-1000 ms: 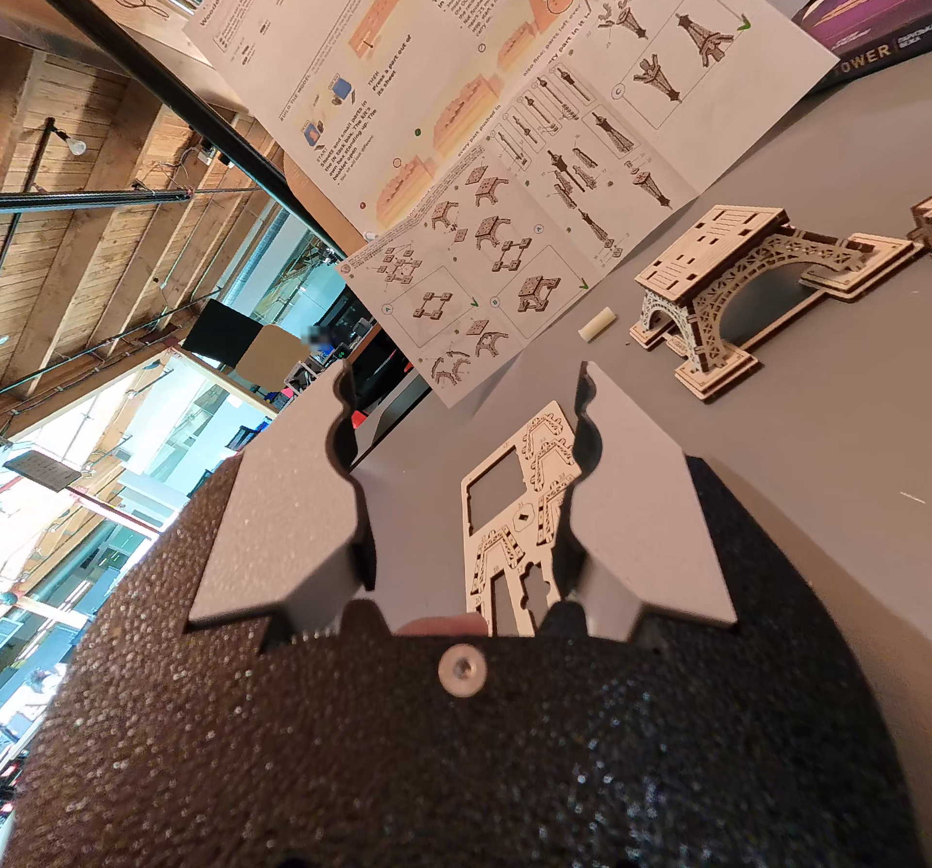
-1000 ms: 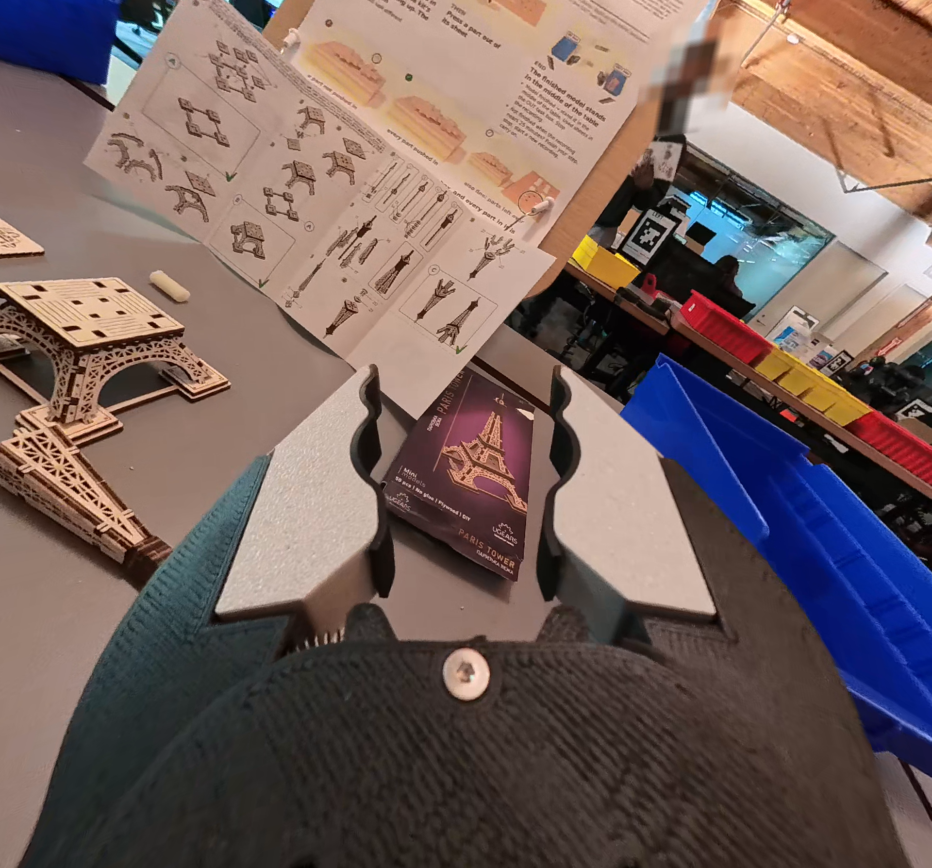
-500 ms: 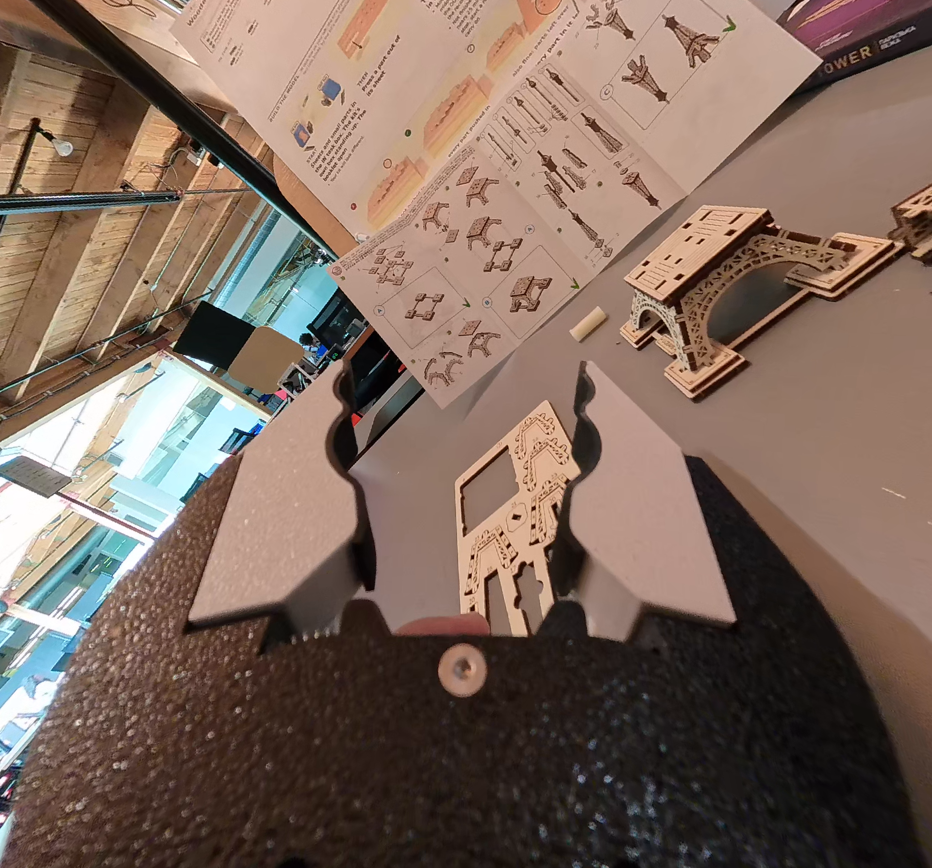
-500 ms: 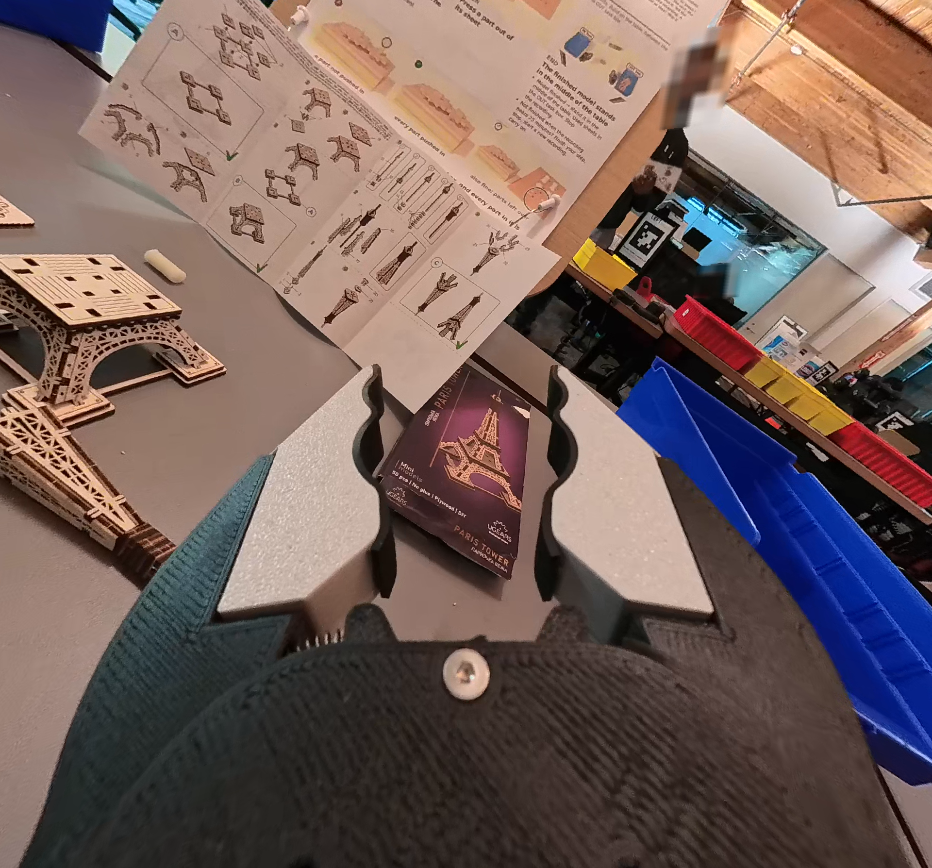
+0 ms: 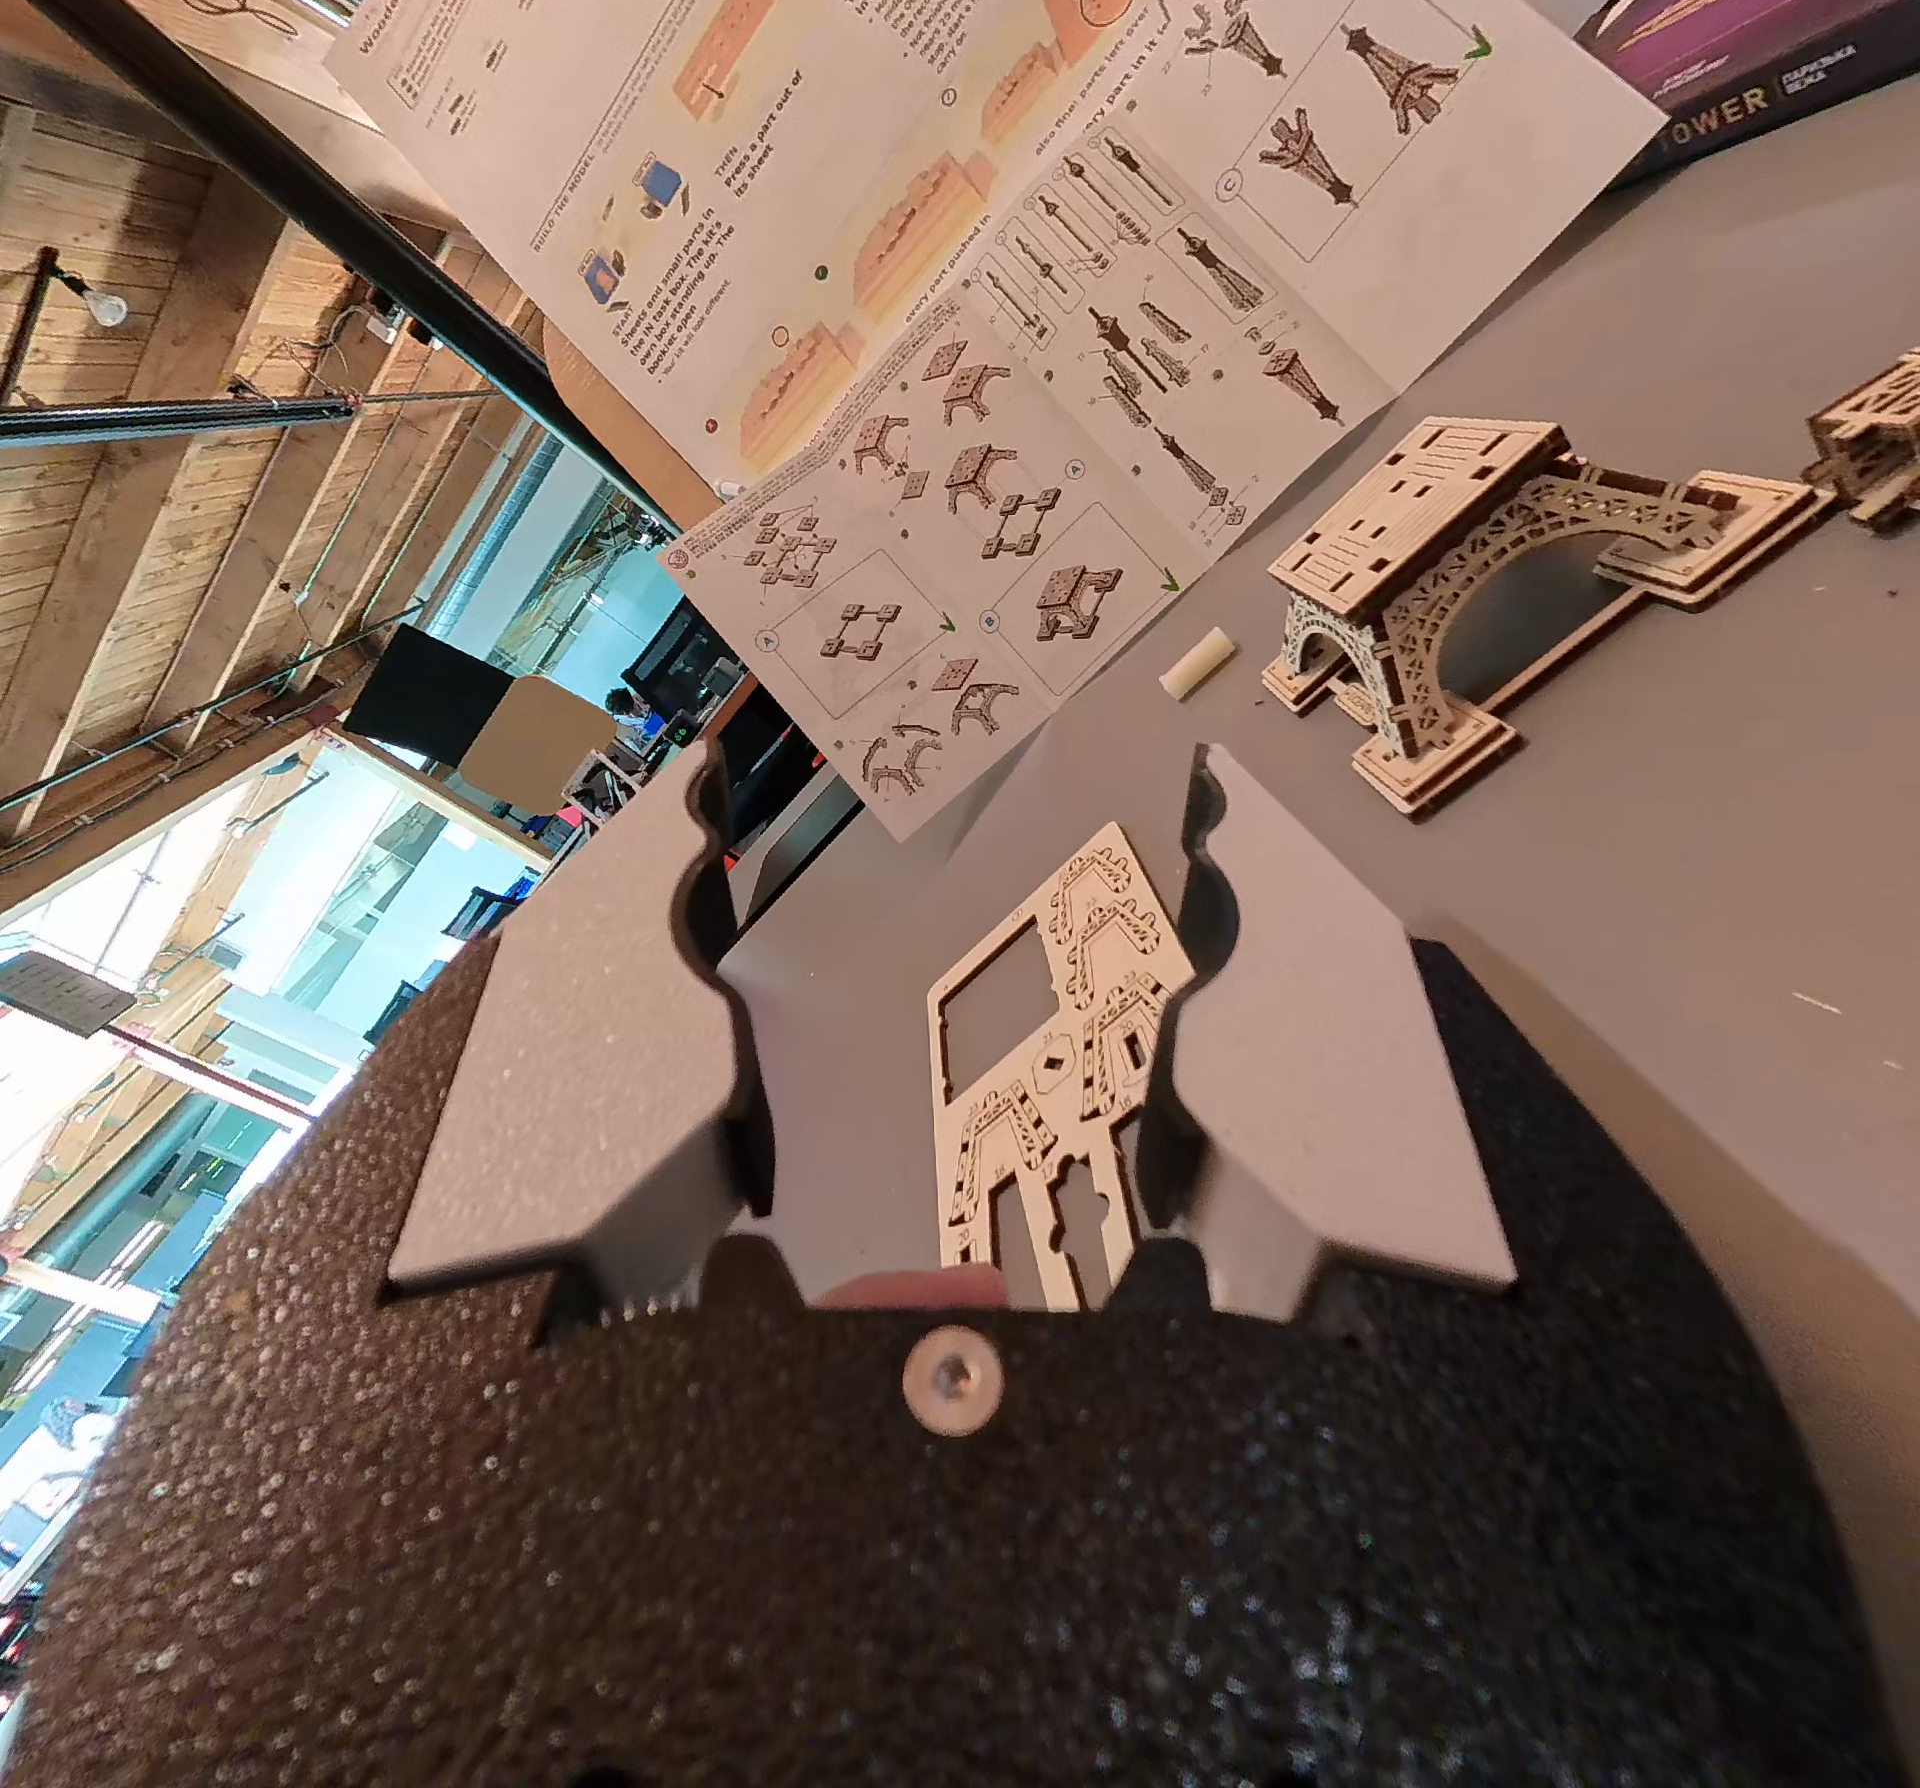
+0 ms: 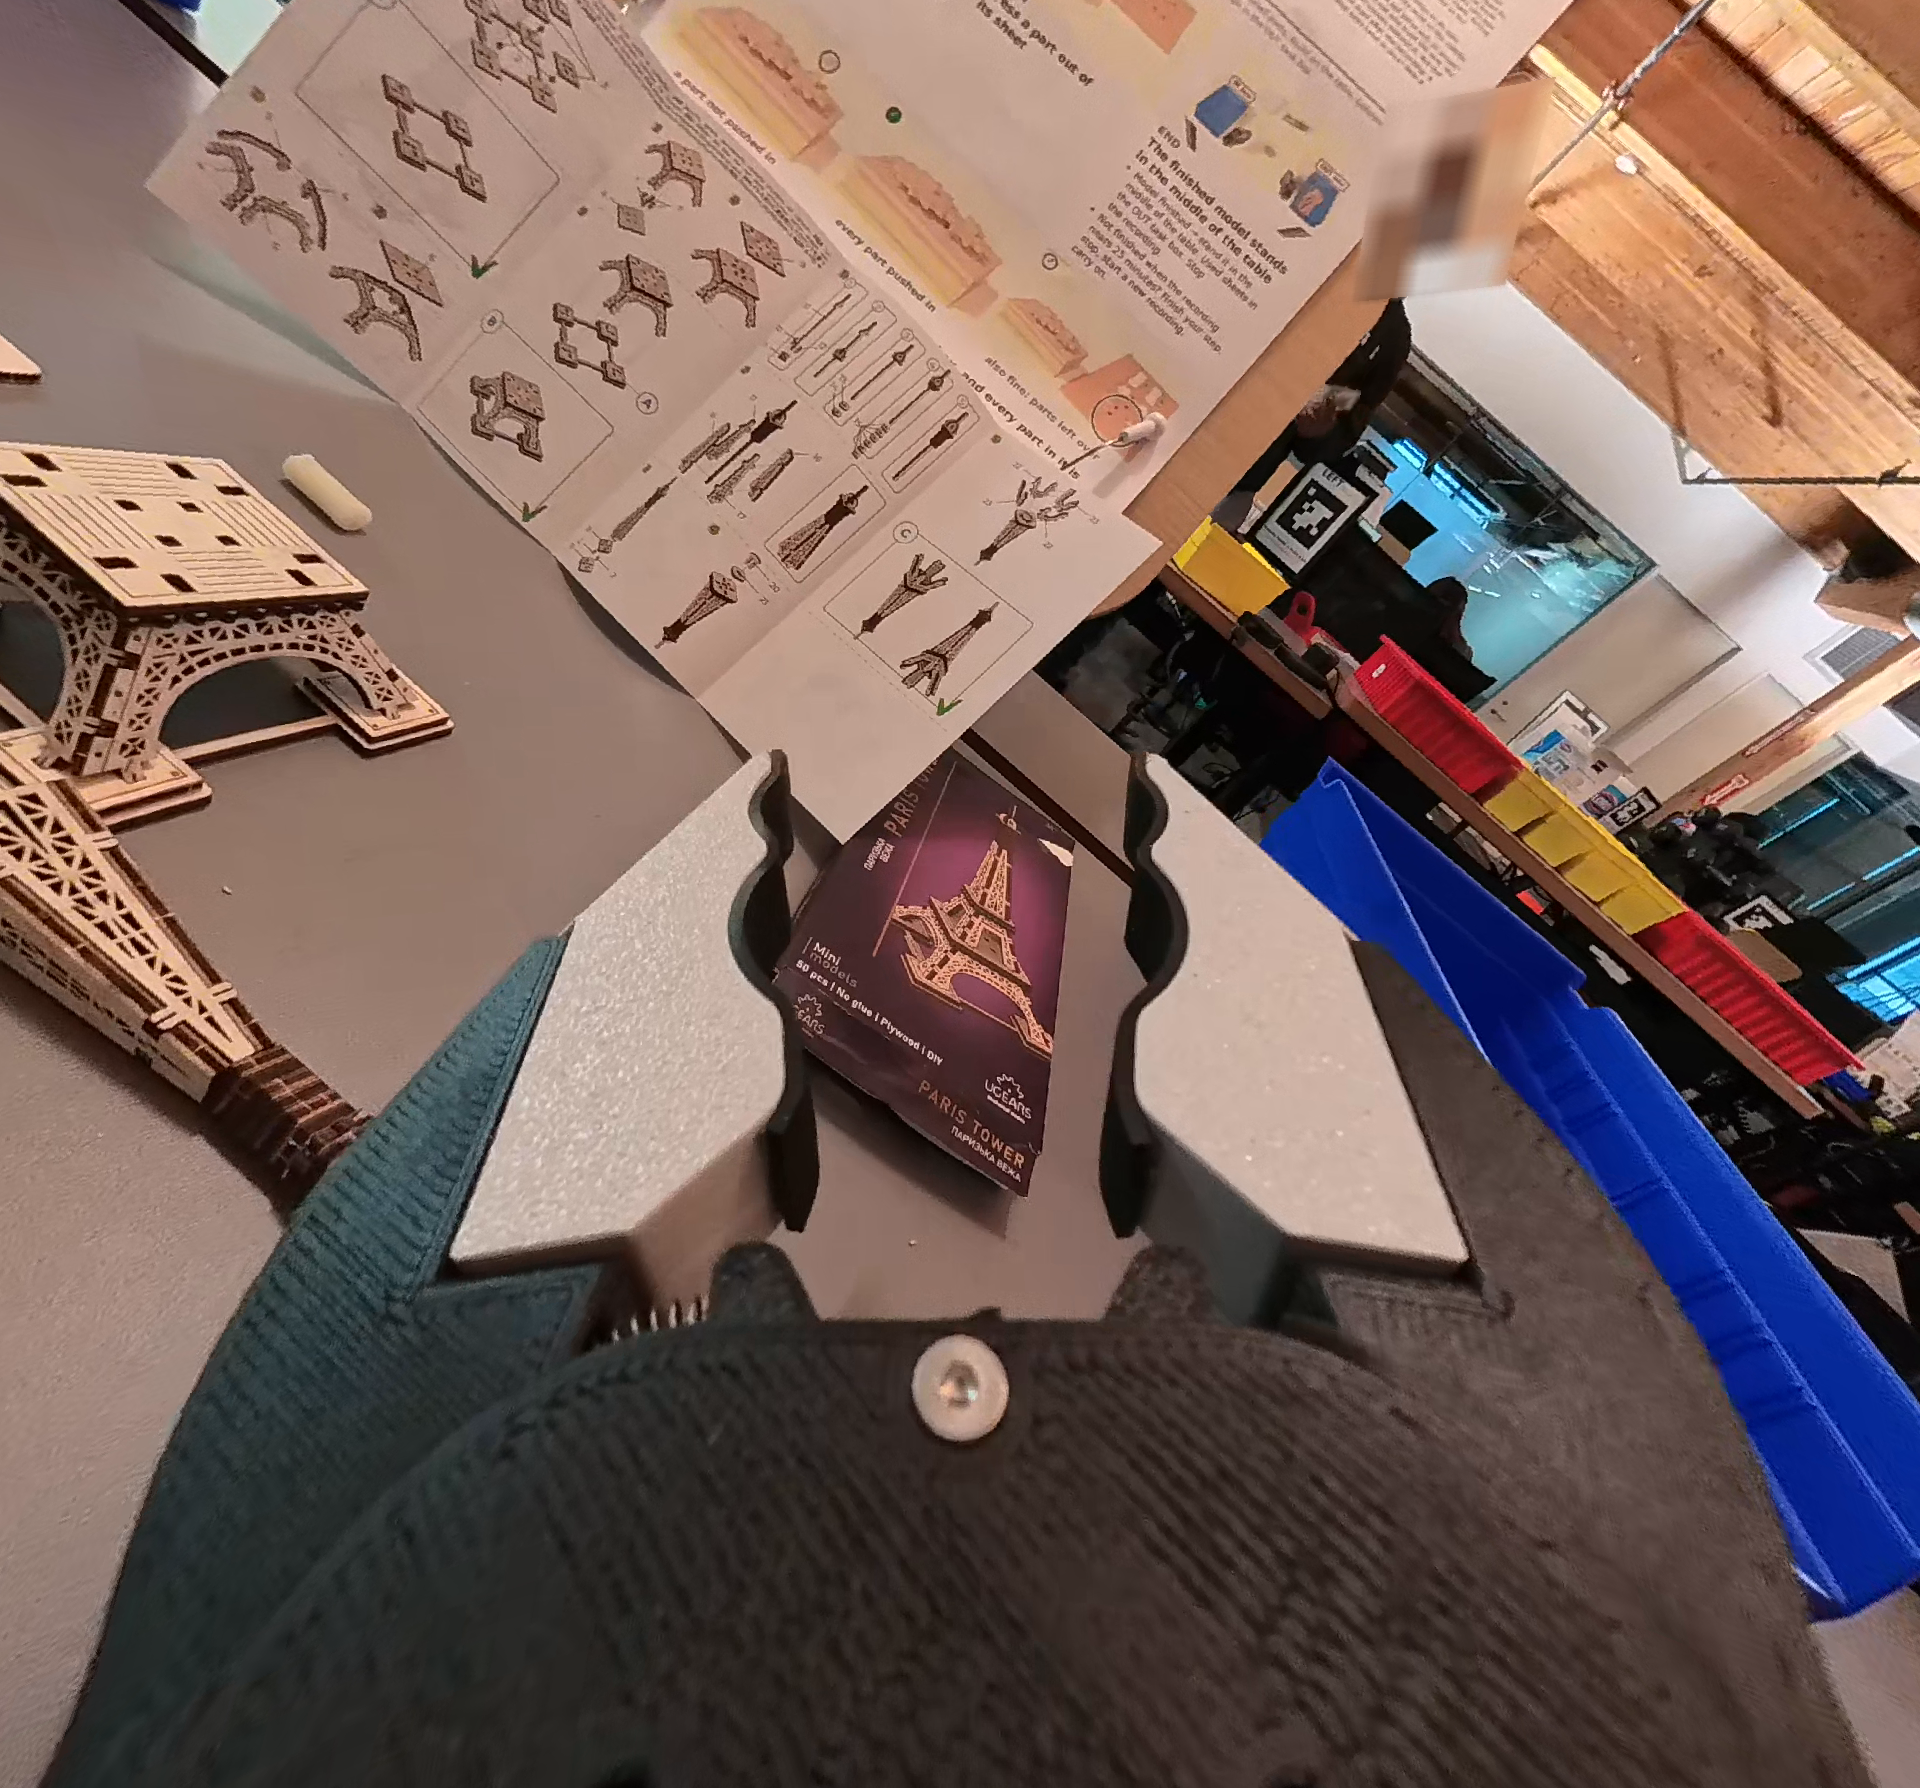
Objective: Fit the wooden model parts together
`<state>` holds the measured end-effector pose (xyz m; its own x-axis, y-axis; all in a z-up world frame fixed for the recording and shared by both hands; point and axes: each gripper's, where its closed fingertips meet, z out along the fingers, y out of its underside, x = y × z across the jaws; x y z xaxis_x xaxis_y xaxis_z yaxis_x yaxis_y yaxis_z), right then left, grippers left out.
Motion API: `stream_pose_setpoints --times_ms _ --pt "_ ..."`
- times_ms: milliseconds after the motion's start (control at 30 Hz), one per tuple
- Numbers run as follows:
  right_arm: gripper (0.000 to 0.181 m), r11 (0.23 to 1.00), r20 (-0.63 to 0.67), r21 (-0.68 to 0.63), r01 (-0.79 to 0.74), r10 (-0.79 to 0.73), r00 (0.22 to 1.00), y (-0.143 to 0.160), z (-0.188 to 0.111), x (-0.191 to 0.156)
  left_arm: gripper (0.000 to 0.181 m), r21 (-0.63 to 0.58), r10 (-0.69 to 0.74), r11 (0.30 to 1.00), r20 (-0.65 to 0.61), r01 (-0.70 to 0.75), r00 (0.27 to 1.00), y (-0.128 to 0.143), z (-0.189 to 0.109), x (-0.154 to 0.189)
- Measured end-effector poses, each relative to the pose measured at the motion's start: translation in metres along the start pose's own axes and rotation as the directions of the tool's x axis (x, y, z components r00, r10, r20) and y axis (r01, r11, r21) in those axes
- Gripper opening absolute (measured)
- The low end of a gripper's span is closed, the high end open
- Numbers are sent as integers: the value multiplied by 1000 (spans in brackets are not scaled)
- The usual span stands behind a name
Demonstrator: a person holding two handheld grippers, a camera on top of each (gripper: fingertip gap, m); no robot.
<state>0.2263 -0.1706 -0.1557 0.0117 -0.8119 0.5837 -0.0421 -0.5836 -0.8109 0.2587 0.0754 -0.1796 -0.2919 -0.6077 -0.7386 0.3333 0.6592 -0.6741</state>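
One grey table (image 5: 1714, 907) under timber ceiling (image 5: 156, 336), blue bin (image 6: 1558, 1115) alongside.

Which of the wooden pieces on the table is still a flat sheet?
The flat sheet between the left gripper's jaws. The arched tower base stands assembled, and the tapered section is built up too.

Wooden tower kit, partly built, spread over the grey table

The arched base section (image 5: 1455, 585) stands upright on its four lattice legs, with a flat slotted deck on top and a thin frame joining the feet. A long tapered lattice section (image 6: 114, 949) lies on its side just beside it, its darker narrow end toward the camera in the right wrist view. A flat laser-cut parts sheet (image 5: 1049, 1052) lies well apart from the base, with one big rectangular hole and some pieces still in it.
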Motion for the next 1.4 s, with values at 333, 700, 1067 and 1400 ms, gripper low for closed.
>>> stream_pose_setpoints --times_ms 333,700,1067,1400 --pt "62 1000 3 -2 28 -28 1000 -1 0 -3 86 -2 1 1000 -2 -1 1000 0 0 0" --pt "61 999 15 2 52 -52 999 -2 1 -7 86 -2 3 1000 -8 -3 1000 0 1 2" --pt "60 995 47 5 99 -99 994 -3 2 -16 86 -3 7 1000 -13 -7 1000 0 2 3" --pt "66 989 504 79 -128 72 861 -35 -18 -89 71 37 -111 993 -87 114 990 -12 -3 1"
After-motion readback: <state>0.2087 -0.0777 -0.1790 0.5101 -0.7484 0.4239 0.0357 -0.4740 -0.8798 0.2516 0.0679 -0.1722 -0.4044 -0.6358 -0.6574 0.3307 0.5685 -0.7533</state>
